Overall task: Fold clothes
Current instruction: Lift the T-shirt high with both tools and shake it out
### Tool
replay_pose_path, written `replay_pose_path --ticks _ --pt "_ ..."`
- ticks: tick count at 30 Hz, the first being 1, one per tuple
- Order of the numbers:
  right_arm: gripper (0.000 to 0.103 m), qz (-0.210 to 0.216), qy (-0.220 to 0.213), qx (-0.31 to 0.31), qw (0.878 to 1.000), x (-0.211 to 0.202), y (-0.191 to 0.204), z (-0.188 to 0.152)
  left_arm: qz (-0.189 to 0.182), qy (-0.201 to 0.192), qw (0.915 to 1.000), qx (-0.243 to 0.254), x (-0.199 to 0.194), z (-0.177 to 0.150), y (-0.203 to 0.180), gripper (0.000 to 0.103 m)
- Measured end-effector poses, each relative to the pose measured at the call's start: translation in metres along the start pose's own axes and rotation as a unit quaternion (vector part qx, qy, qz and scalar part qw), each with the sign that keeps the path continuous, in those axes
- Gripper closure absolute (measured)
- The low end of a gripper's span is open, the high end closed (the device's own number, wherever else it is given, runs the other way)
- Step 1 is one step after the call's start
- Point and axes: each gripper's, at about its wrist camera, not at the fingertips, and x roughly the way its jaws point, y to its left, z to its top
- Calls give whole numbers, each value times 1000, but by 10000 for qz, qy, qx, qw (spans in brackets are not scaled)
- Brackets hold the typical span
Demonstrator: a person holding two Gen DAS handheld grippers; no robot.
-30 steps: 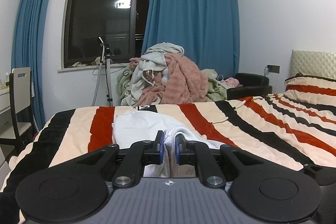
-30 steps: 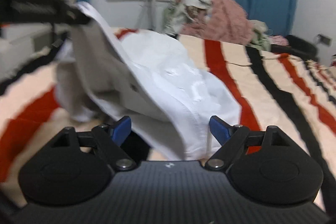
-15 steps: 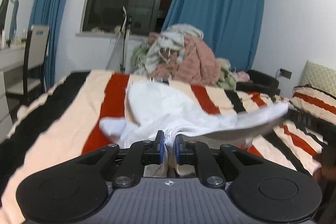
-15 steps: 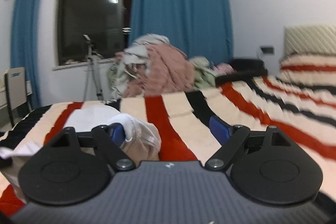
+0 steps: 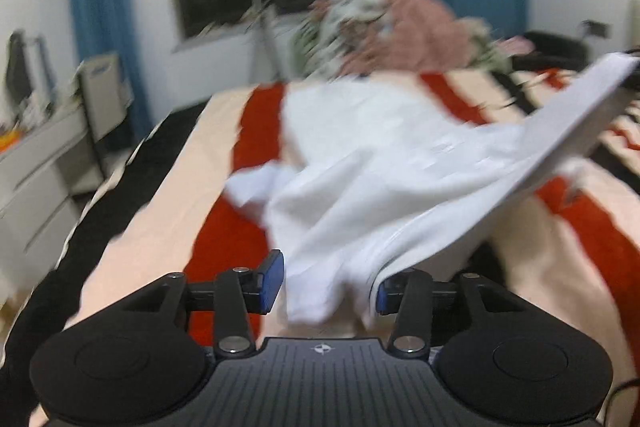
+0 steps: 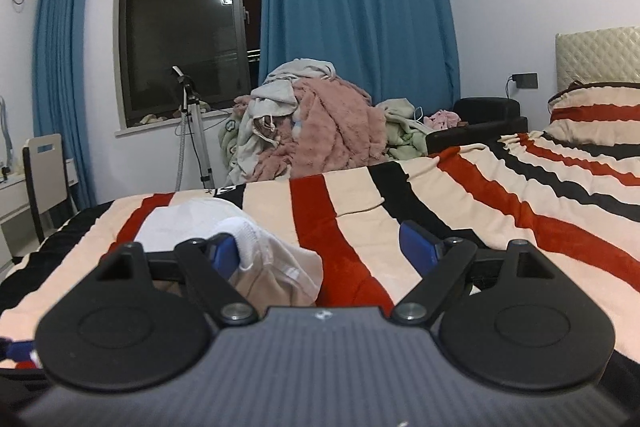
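A white garment (image 5: 380,167) lies bunched on the striped bed (image 5: 160,227), blurred by motion in the left wrist view. Its near edge hangs between the jaws of my left gripper (image 5: 328,283), which are opening, and the blue pads (image 5: 272,281) stand off the cloth. One corner of the garment stretches up towards the right edge of that view. In the right wrist view the garment (image 6: 188,223) sits low on the left. A ribbed white edge rests against the left pad (image 6: 222,251) of my right gripper (image 6: 320,245), which is open with nothing clamped.
A heap of pink, grey and green clothes (image 6: 312,123) is piled beyond the foot of the bed (image 6: 500,219). A tripod (image 6: 192,131) and a chair (image 6: 44,171) stand by the window. A black armchair (image 6: 480,115) and a striped pillow (image 6: 592,111) are at the right.
My left gripper's jaws, shut on the garment's edge before, have parted, and its view has tipped down towards the bed. The right gripper stayed open and lifted off the garment.
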Motion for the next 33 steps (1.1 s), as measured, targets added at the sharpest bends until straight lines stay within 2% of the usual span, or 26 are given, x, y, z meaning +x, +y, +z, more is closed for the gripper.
replay_pose_path --ticks 2,4,7,10,13,16,19,21,23,27,33 --pt "20 -79 -29 -78 9999 2 1 -2 87 -112 9990 -412 -5 1 16 55" --pt "20 -164 -9 -173 9997 4 2 -6 196 -378 9957 -824 -15 1 30 44" --pt "20 -292 327 -348 9984 17 6 -16 277 -939 9868 -1289 -30 4 48 34" --pt "20 -418 742 -615 9945 30 12 -27 386 -1137 9827 -1413 -35 6 54 33" --pt "20 -508 1136 -757 9893 39 14 -38 397 -1018 9833 -1452 -35 6 56 31" --pt "20 -637 1024 -707 9902 31 11 -37 320 -870 9836 -1549 -39 3 59 27" --pt "20 -806 480 -346 9950 8 3 -22 115 -984 9796 -1747 -51 -2 63 27" --pt "20 -794 55 -73 9968 -9 1 -3 104 -1398 9742 -1769 -68 2 63 27" --pt "20 -762 -351 -145 9964 -27 7 23 117 -1831 9669 -1775 -86 6 63 26" --pt "20 -413 -859 50 9954 -60 10 94 107 -2535 9469 -1975 -134 36 74 26" --pt "20 89 -1767 165 9841 -125 16 214 -128 -3581 9079 -2174 -247 122 101 26"
